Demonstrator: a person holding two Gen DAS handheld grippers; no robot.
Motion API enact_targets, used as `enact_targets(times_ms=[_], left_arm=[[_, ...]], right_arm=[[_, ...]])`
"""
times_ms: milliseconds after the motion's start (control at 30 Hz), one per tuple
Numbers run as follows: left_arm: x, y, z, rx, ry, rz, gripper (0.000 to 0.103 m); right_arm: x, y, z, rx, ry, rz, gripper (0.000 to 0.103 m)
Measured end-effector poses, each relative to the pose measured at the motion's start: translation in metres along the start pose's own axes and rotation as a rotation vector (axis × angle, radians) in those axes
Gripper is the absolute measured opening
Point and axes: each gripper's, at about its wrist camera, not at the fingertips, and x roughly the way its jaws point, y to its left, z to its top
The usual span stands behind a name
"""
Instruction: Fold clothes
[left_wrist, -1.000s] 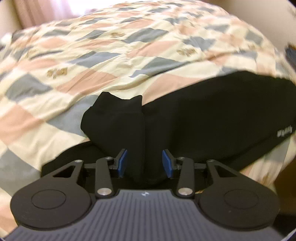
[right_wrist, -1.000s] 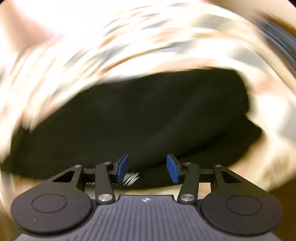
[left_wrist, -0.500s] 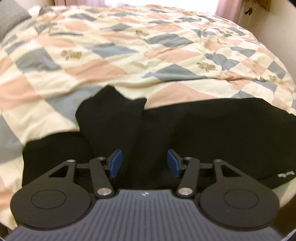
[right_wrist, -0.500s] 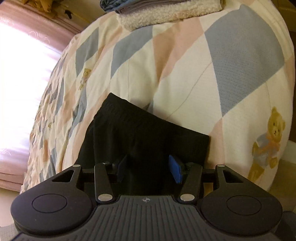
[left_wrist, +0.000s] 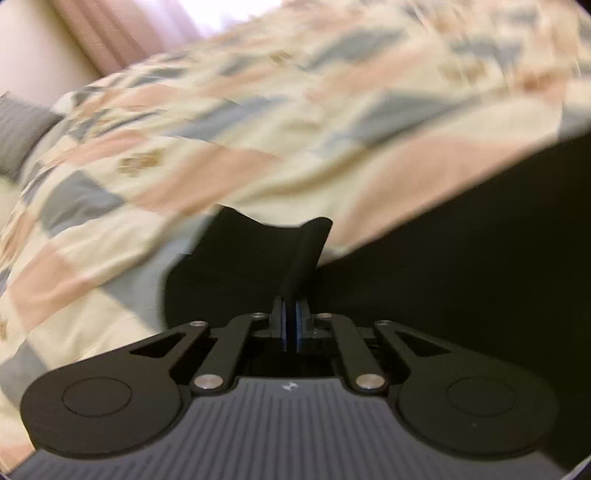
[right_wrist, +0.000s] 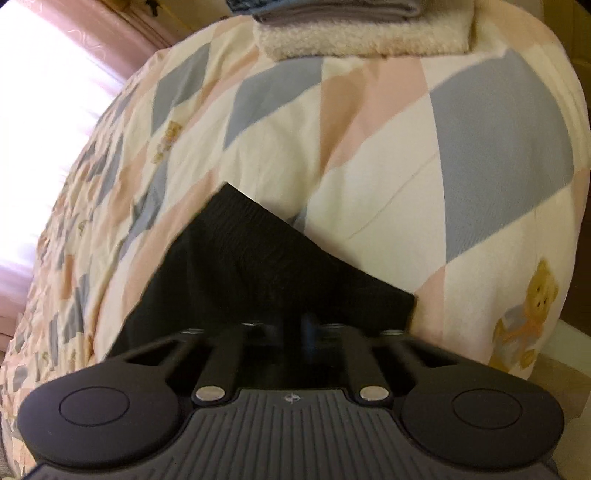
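Observation:
A black garment (left_wrist: 461, 251) lies on a bed with a checked quilt (left_wrist: 258, 122). In the left wrist view a folded flap of it (left_wrist: 258, 251) rises into a pinched ridge, and my left gripper (left_wrist: 290, 326) is shut on that ridge, blue pads pressed together on the cloth. In the right wrist view a ribbed black end of the garment (right_wrist: 273, 269) lies near the bed's corner. My right gripper (right_wrist: 301, 328) is shut on its near edge, the fingers blurred and dark against the fabric.
The quilt (right_wrist: 369, 166) has pink, grey and cream diamonds with teddy bears. A stack of folded items (right_wrist: 362, 33) sits at the far edge in the right view. A grey pillow (left_wrist: 18, 136) lies at left, and pink curtains (left_wrist: 122, 33) hang behind the bed.
Both grippers went from open to shut on the black cloth. The left one dropped closer and the cloth now stands pinched up between its pads. The right view barely shifted.

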Motion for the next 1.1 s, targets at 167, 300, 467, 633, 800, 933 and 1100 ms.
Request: enact_targets(times_ms=[167,300,467,633,800,933,1100], left_arm=[[-0.072,0.104,-0.018,-0.335,-0.059,0.087,0.002],[-0.111,0.161,-0.05,-0.496,-0.046,0.143,0.003],[-0.099,0.164,-0.09,-0.479,0.038,0.172,0.003],[-0.059,0.154,-0.114,-0.441,0.119,0.186,0.004],[-0.075,0.164,-0.102,-0.5,0.026,0.16,0.004],[-0.096,0.177,-0.068,-0.523,-0.103,0.127,0.004],[-0.107,0.194,-0.028,-0.55,-0.242,0.104,0.004]], right_arm=[[-0.042,0.021,0.007,-0.062,-0.041,0.039,0.002],[-0.068,0.032,0.006,-0.077,-0.029,0.054,0.002],[-0.072,0.025,0.003,-0.081,-0.018,-0.013,0.001],[-0.045,0.001,-0.013,-0.055,0.06,-0.103,0.002],[-0.054,0.006,-0.009,-0.068,0.021,-0.026,0.002],[-0.074,0.018,-0.001,-0.053,-0.06,0.15,0.002],[-0.076,0.04,0.008,-0.03,-0.126,0.312,0.002]])
